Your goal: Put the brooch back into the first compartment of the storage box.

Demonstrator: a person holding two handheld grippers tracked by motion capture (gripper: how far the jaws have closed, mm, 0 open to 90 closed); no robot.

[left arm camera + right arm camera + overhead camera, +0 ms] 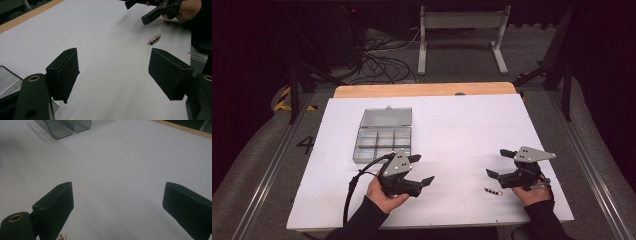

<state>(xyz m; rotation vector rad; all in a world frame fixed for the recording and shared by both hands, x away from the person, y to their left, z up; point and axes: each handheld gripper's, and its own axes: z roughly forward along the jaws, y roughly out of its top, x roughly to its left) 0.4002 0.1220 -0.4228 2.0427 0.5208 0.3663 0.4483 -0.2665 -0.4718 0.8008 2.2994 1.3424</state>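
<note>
A beaded pin [493, 190] lay just left of the right gripper [498, 164]; both grippers, including the left gripper [422, 169], gaped empty, the compartment box [382, 138] far-left, nothing between.

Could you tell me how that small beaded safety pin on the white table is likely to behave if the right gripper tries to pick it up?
The beaded safety pin lies flat and thin, so wide jaws may slide it rather than catch it. It looks light and probably easy to nudge. Its beads might let it roll slightly.
</note>
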